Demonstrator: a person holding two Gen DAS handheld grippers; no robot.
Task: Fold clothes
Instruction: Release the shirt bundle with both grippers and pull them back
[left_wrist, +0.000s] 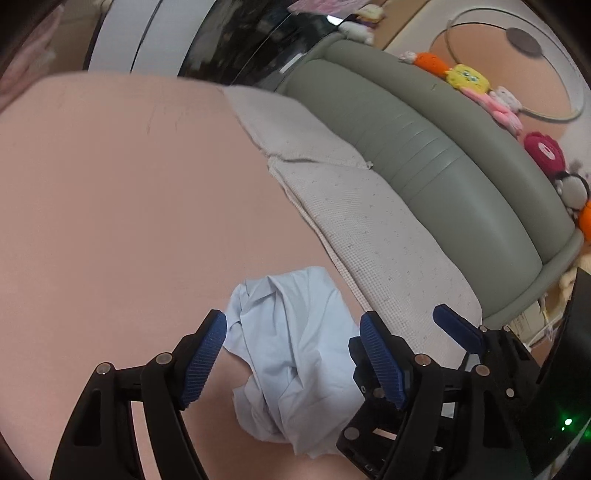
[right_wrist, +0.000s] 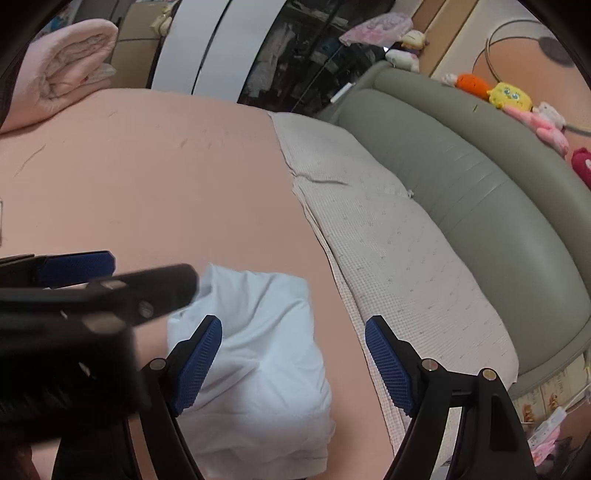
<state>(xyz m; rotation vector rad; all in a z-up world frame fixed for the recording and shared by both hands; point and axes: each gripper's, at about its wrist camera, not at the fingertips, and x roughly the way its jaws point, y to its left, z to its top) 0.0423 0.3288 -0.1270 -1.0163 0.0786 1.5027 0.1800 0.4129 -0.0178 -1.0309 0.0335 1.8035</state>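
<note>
Through the left wrist camera we see our left gripper (left_wrist: 293, 356) with its fingers (left_wrist: 202, 363) spread wide and nothing pinched between them; the pale blue garment (left_wrist: 295, 362) lies bunched on the pink bed sheet (left_wrist: 129, 206) below and beyond the gap, while the right gripper (left_wrist: 458, 328) crowds in close at the right edge. We judge the main risk here to be the two tools knocking together, since they hang so near each other over a small bundle. Another risk is that the loose creases slump open, because nothing pins the cloth down. Behind it lie a textured white mat (left_wrist: 369, 221), the grey-green padded headboard (left_wrist: 443, 155) and a row of plush toys (left_wrist: 469, 79) along its top. From the right wrist camera our right gripper (right_wrist: 295, 360) also stands with fingers (right_wrist: 197, 363) apart and empty, the garment (right_wrist: 258, 354) lying under and past its near-side finger, looking more squared here. The left gripper (right_wrist: 92, 291) cuts across the left of the view, blurred, above the cloth's edge; a careless sweep could drag that edge and undo the fold. A rolled pink quilt (right_wrist: 70, 59) sits at the far corner of the bed, with dark shelving (right_wrist: 295, 55) beyond.
</note>
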